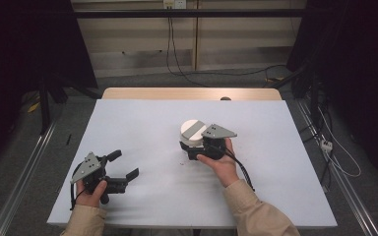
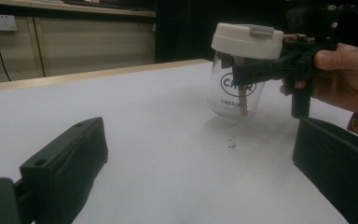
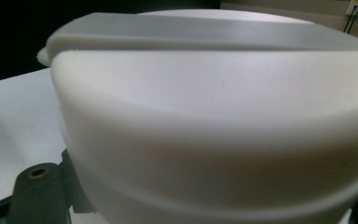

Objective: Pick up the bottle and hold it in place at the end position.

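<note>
My right gripper [image 1: 189,147] clamps the glass jar [image 2: 235,91] under its white lid [image 1: 193,129], centre frame | my left gripper [image 1: 123,167] rests lower left, jaws spread, holding nothing.

Clear glass jar [image 2: 235,95], matt white plastic lid [image 2: 247,41].

In the right gripper view the white lid [image 3: 214,130] of the jar is so close that the edges cut it, and it hides my own jaws almost fully. From above, my right gripper [image 1: 197,147] covers the glass jar [image 1: 193,142] under the lid. The printed word on the jar is half behind my jaw, so I cannot read it.
</note>
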Demonstrator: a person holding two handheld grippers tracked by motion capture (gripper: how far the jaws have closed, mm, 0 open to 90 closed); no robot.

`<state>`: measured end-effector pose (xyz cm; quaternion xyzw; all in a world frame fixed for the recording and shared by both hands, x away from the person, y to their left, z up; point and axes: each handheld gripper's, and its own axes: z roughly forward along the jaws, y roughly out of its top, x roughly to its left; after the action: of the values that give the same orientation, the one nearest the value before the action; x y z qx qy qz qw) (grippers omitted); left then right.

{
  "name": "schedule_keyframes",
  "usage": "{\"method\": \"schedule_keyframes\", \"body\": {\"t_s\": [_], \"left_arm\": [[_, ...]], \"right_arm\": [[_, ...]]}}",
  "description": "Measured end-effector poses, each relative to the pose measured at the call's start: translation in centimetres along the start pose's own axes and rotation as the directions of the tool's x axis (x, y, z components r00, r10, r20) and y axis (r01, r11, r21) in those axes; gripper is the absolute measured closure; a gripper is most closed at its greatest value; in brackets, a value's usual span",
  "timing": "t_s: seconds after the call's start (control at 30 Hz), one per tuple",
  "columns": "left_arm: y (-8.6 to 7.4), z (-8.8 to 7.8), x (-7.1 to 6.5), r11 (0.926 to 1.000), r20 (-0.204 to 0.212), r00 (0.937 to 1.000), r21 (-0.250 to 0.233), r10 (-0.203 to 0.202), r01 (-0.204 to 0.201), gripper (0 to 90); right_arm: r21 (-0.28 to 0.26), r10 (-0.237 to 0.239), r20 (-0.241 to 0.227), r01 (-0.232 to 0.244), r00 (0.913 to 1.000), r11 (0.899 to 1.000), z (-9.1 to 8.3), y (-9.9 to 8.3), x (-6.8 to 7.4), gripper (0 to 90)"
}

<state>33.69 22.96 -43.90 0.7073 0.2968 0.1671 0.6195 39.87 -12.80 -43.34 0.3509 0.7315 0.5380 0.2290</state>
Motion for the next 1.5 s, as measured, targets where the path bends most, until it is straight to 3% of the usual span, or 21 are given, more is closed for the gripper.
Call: {"method": "schedule_keyframes", "body": {"t_s": [0.87, 1.5], "left_arm": [[0.0, 0.0, 0.1, 1.0, 0.002, 1.0, -0.001, 0.001, -0.001, 2.7], [-0.1, 0.1, 0.1, 1.0, 0.005, 1.0, 0.001, 0.0, 0.0, 2.8]], "right_arm": [[-0.032, 0.022, 0.01, -0.021, 0.9997, 0.999, 1.2, 1.0, -1.4, 18.1], [-0.006, 0.024, 0.039, -0.023, 0.999, 1.0, 2.3, 0.3, -2.4, 18.1]]}}
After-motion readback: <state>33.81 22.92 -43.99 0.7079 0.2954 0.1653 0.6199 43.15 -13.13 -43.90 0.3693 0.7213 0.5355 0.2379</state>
